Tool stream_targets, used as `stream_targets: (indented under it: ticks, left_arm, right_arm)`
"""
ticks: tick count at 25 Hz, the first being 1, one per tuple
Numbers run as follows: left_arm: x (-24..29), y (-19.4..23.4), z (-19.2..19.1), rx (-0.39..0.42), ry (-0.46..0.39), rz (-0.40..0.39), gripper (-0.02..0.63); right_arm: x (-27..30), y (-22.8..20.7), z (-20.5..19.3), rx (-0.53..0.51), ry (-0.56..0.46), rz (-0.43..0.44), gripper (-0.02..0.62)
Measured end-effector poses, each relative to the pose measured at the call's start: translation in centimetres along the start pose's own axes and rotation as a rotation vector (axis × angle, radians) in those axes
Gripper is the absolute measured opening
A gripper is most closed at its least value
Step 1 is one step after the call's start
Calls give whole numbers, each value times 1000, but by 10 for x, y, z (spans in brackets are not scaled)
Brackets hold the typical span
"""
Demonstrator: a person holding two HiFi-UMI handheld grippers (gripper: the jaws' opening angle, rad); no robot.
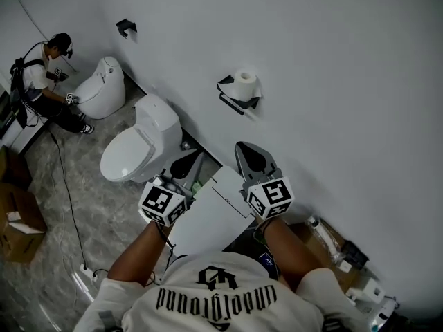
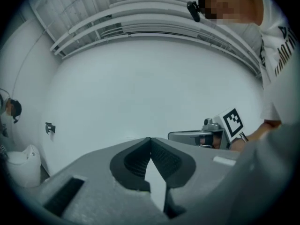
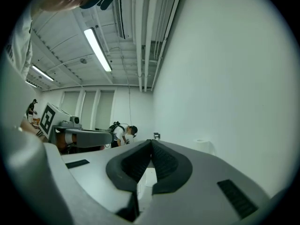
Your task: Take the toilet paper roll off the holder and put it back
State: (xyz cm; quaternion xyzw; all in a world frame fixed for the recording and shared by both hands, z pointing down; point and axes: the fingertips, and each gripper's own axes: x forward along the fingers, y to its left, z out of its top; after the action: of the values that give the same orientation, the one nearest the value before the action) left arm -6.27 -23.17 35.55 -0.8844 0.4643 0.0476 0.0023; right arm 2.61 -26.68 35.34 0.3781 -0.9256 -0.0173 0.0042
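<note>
Head view, looking steeply down: the toilet paper roll (image 1: pixel 243 85) sits on its black holder (image 1: pixel 235 101), fixed to a plain white wall (image 1: pixel 332 61) that runs diagonally from 11 o'clock to 5 o'clock across the frame. The right gripper (image 1: pixel 252 158) is directly below the roll, so the roll lies at its 12 o'clock, well apart, with bare wall between them. The left gripper (image 1: pixel 194 161) is just beside it at 9 o'clock, and the roll is at its 1 o'clock. In its own view, each gripper has its jaws closed tip to tip with nothing between them. Under both grippers is a white flat-topped fixture (image 1: pixel 208 223) whose upper edge reaches towards the wall. At 10 o'clock from the left gripper a white toilet (image 1: pixel 138 144) stands with its back to the wall, and its tank edge is near the left gripper. The grey marbled floor (image 1: pixel 76 192) stretches open towards 8 o'clock, crossed by a thin black cable (image 1: pixel 66 185). Cardboard boxes (image 1: pixel 17 220) sit at the 9 o'clock edge. Far off at 10 o'clock a second person (image 1: pixel 41 81) crouches at another toilet (image 1: pixel 100 88), and a second black holder (image 1: pixel 126 27) is on the wall above it. At 4 o'clock, small bottles and boxes (image 1: pixel 339 251) lie along the foot of the wall.
</note>
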Motion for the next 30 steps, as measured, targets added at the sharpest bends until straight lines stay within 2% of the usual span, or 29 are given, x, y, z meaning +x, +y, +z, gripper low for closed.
stream_targets:
  ticks: [3,10,14,19,24,30]
  left_arm:
    - [-35,-2,7,-22,-12,-27,14]
    - [-112,-21,9,24,4,-142,14]
    - [-141,-30,15,37,-5,-207,14]
    - [-166,-45,14,12,15,-290,14]
    - [-178,-48,17,-10,5,-292,14]
    - [-186,-69,17,7,3,-302,14]
  right_arm:
    - [-12,40,1,5,-3,7,14]
    - [-40,122,4,16,-31,-36,14]
    - [-52,155,10,17,-42,-67,14]
    - [-70,180,19,1,-18,-87,14]
    - [-83,194,26,-25,-11,-76,14]
    - [-108,200,27,-37,-8,-74,14]
